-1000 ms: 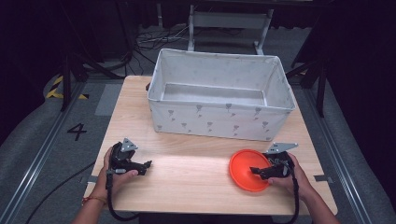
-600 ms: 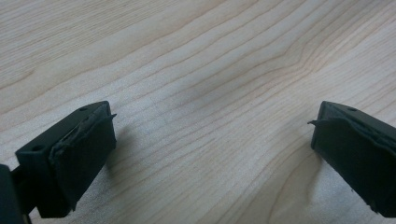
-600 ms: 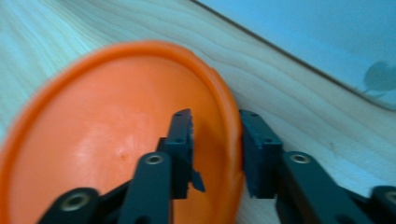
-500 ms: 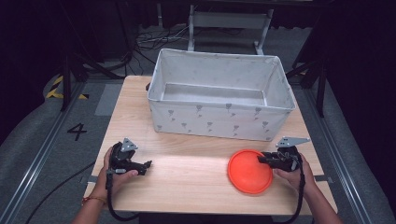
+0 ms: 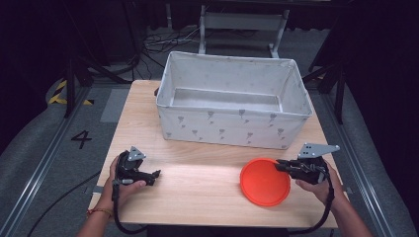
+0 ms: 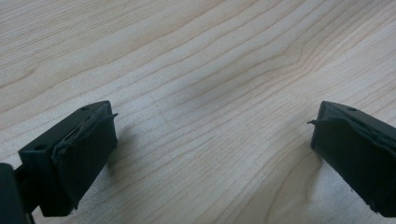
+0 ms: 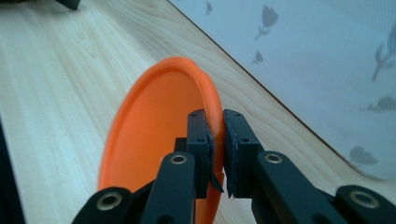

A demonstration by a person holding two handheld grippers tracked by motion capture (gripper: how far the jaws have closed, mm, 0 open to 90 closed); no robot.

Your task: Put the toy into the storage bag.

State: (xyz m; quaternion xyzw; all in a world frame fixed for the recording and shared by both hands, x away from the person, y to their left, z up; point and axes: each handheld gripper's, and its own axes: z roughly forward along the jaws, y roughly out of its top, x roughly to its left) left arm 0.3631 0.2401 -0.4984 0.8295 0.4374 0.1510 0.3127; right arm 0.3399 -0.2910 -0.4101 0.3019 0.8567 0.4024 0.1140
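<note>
The right gripper (image 7: 215, 140) has slid from over the orange plate (image 5: 265, 181) out to its right rim and now pinches that edge between near-closed jaws. The plate lies on the bench (image 5: 197, 173) just in front of the fabric bin (image 5: 232, 121), so a lift into the bin looks likely. The left gripper (image 5: 153, 174) rests spread and empty on the wood.

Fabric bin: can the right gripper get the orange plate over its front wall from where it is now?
Probably yes. The right gripper is shut on the orange plate at its rim, and the fabric bin stands open-topped just beyond it, with bare table between. The front wall is the one thing to lift over.
</note>
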